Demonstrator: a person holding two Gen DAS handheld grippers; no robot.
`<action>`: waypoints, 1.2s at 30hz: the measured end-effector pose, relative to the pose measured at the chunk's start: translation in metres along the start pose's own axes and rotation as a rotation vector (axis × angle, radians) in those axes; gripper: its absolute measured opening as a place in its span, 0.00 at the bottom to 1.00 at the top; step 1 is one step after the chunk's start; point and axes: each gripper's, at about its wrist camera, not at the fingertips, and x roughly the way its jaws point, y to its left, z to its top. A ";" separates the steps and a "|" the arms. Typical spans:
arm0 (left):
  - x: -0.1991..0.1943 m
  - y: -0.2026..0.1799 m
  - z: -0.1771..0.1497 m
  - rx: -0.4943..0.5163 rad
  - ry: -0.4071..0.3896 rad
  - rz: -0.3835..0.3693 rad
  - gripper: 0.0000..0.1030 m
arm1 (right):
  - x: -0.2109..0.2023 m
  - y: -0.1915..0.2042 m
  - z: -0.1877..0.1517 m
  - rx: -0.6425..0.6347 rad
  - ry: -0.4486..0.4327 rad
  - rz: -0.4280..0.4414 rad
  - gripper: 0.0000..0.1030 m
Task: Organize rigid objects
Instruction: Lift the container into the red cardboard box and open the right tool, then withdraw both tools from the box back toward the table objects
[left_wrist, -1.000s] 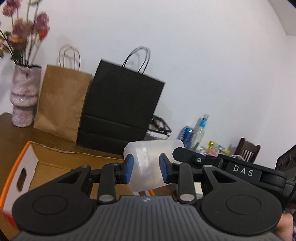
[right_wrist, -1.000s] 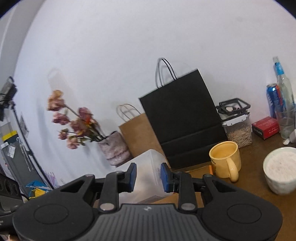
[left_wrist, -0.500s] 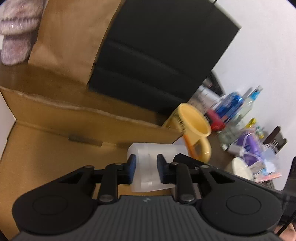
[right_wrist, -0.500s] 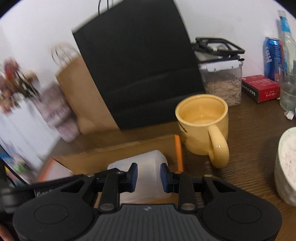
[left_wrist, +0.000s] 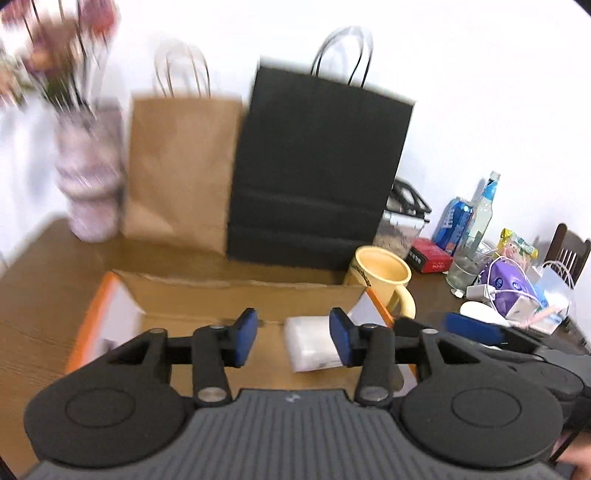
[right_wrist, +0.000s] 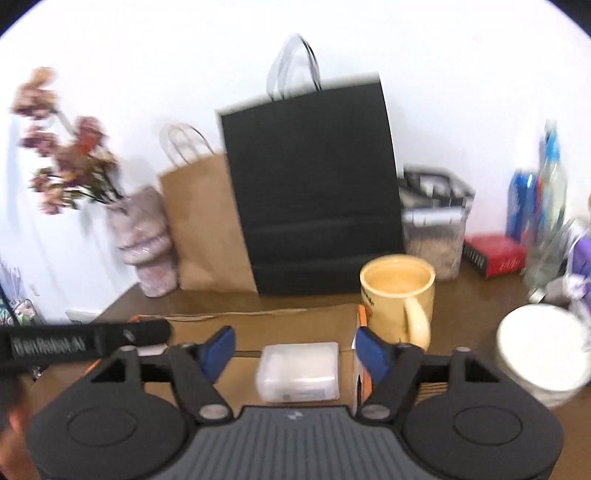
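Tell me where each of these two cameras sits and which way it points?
Left wrist view: sits on the left gripper, looking forward over its open blue pads into the cardboard box; the other gripper shows at right.
Right wrist view: sits on the right gripper, facing the same box from the right; its open pads show, the other gripper at left.
Shared: the translucent plastic container in the box, the yellow mug, the black bag.
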 end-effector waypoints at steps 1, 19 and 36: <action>-0.021 -0.002 -0.003 0.029 -0.028 0.017 0.45 | -0.016 0.004 -0.004 -0.019 -0.018 -0.002 0.73; -0.251 -0.024 -0.166 0.136 -0.308 0.267 0.69 | -0.198 0.036 -0.121 -0.149 -0.123 -0.003 0.83; -0.300 0.004 -0.254 0.117 -0.301 0.350 0.80 | -0.293 0.060 -0.203 -0.120 -0.114 0.034 0.86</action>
